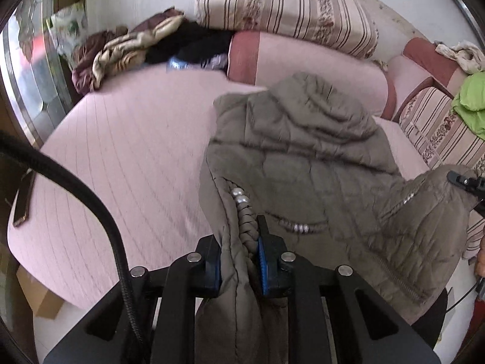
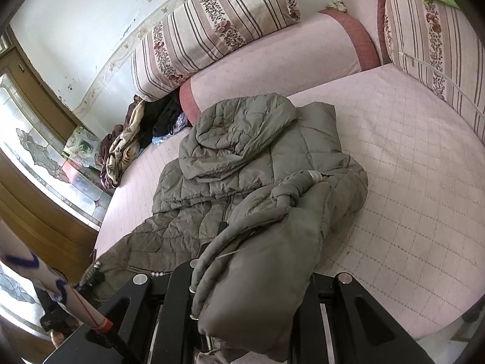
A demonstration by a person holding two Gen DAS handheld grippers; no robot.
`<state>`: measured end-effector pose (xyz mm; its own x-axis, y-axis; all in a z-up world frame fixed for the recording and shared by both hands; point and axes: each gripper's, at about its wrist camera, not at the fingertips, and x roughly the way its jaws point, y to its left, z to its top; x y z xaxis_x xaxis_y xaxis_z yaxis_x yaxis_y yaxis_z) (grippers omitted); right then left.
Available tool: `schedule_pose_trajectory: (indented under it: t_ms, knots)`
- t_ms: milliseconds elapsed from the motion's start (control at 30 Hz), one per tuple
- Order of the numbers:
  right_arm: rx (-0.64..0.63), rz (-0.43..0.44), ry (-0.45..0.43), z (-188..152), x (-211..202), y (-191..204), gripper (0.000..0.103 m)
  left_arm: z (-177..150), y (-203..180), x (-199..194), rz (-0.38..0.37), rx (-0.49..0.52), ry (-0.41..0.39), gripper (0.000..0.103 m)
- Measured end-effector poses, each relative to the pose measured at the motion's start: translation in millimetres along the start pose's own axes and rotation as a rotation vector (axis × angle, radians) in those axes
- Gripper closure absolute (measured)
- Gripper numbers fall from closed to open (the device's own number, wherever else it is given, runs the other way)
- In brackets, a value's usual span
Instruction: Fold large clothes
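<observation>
An olive quilted hooded jacket lies partly on the pink bed. My left gripper is shut on its hem edge, beside a drawcord with silver beads, and holds that edge up off the bed. The blue pads press on the fabric. My right gripper grips another corner at the far right. In the right wrist view the jacket spreads across the bed with its hood on top. A bunched fold drapes over my right gripper and hides its fingers.
Crumpled clothes are piled at the bed's far left. Striped floral pillows and pink bolsters line the back, and a green cloth sits at the right. A dark phone lies on the bed's left edge above a cardboard box.
</observation>
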<state>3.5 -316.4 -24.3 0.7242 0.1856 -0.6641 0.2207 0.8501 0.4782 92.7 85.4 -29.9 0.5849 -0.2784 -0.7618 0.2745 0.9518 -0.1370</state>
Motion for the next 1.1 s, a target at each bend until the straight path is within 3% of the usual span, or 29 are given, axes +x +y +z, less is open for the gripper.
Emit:
schedule_pose_trajectory:
  t_ms: [500, 1100]
  knots:
    - [-0.028, -0.098, -0.018, 30.2, 18.8, 12.0, 0.085, 54.8, -10.8, 6.7, 0.021, -0.016, -0.056, 0.086]
    - [-0.094, -0.225, -0.043, 72.9, 48.9, 23.1, 0.085, 120.4, -23.7, 48.7, 0.085, -0.002, -0.079, 0.085]
